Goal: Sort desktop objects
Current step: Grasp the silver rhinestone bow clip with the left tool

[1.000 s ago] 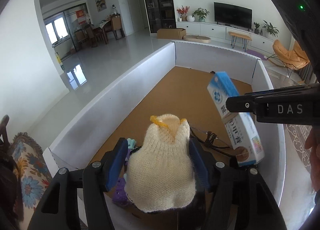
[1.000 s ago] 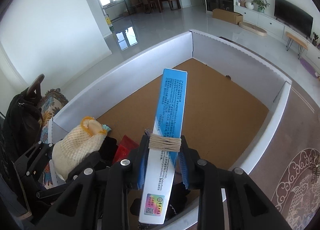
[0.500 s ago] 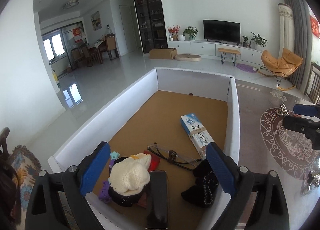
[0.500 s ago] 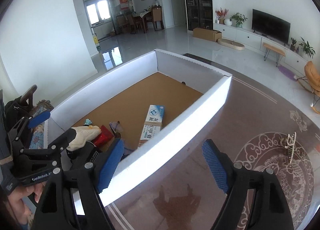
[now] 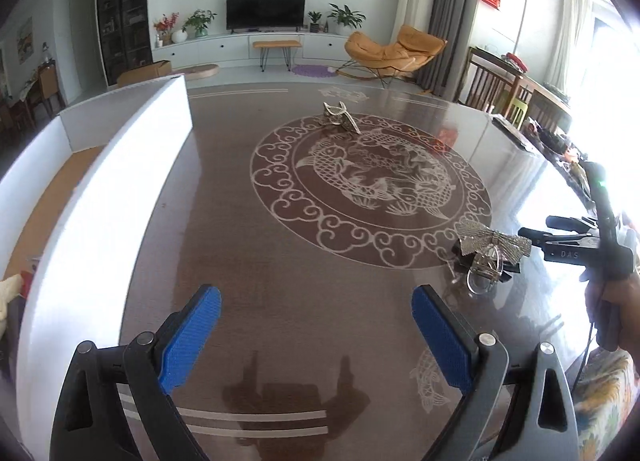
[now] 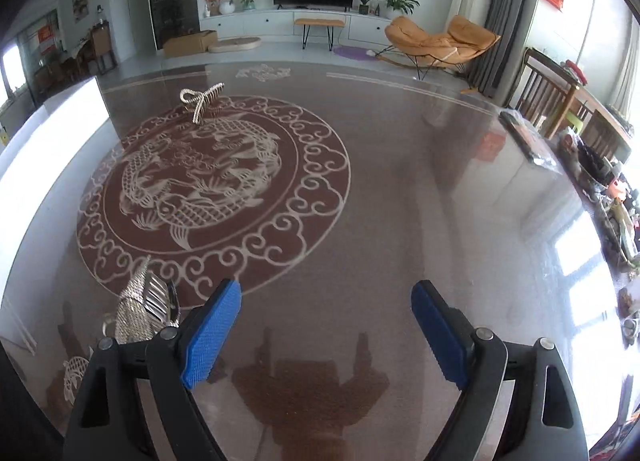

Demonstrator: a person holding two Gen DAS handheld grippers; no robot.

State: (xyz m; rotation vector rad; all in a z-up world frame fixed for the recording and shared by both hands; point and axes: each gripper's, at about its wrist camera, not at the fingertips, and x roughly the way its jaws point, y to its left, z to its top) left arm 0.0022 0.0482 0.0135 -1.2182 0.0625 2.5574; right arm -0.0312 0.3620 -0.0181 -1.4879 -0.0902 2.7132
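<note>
My left gripper (image 5: 316, 325) is open over the glossy brown tabletop (image 5: 280, 261), with nothing between its blue pads (image 5: 192, 337). A silver bow hair clip (image 5: 490, 251) lies to its right, just in front of the right gripper's tips. My right gripper (image 6: 326, 321) is opening and holds nothing; that bow clip (image 6: 140, 305) sits just left of its left finger. A second silver clip (image 6: 202, 99) lies far across the table (image 5: 340, 117). The white-walled box (image 5: 100, 221) stands at the left, with a cream knitted item (image 5: 8, 293) showing at its near end.
A pale fish-and-cloud medallion (image 6: 208, 181) fills the table's middle. Dark clutter (image 6: 600, 177) lines the right edge, with wooden chairs (image 6: 548, 97) behind it. A hand (image 5: 616, 301) holds the right gripper above a floral cloth (image 5: 604, 393).
Both grippers let go of their loads, the knitted item and the blue carton, into the box. They opened wide and swung right over the bare tabletop, towards the silver clips.
</note>
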